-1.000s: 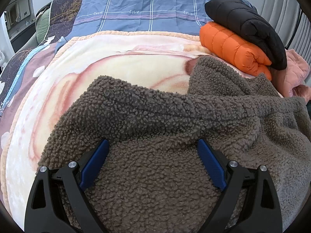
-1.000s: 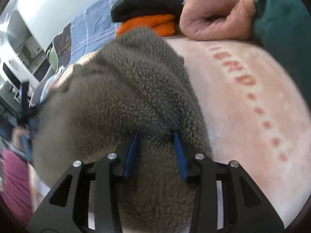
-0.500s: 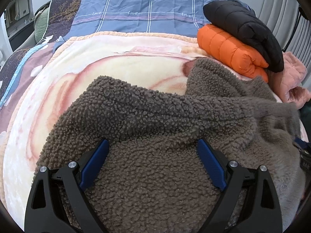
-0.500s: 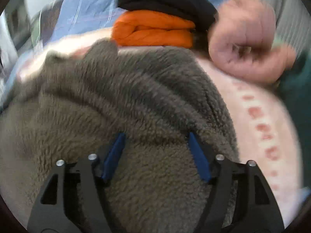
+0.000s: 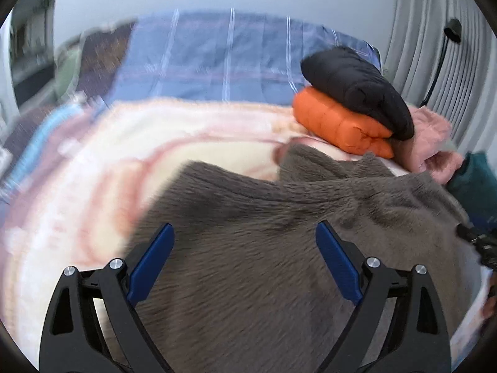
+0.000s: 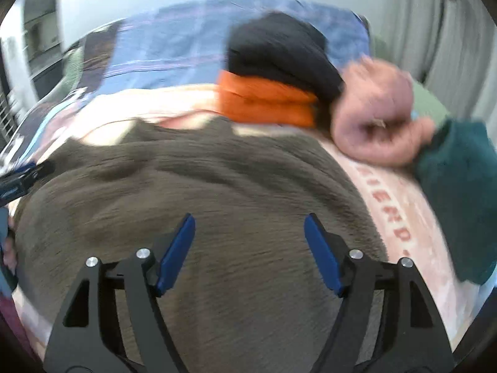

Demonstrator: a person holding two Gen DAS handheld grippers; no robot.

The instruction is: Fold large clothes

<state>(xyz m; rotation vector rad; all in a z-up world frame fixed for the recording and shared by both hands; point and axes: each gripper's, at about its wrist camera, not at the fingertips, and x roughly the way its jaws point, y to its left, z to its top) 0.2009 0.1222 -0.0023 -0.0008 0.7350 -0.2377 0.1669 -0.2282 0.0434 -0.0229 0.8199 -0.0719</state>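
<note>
Over the bed's middle, your right gripper [image 6: 248,233] has just been opening above the grey fleece [image 6: 217,186], pads clear of it; your left gripper [image 5: 245,242] gapes wide, holding nothing.

Both wrist views close, angled down, sharing the brown fleece [image 5: 279,264].

Folded jackets [image 5: 351,105] block the far right; left blanket [image 5: 93,168] bare.

Fleece garment [image 5: 279,248], grey-brown, shaggy pile: lies rumpled and partly folded on the cream-and-pink blanket [image 5: 155,143], one thick fold ridge running across its far side. Its far corner lies just in front of the orange folded jacket [image 5: 338,124].
</note>
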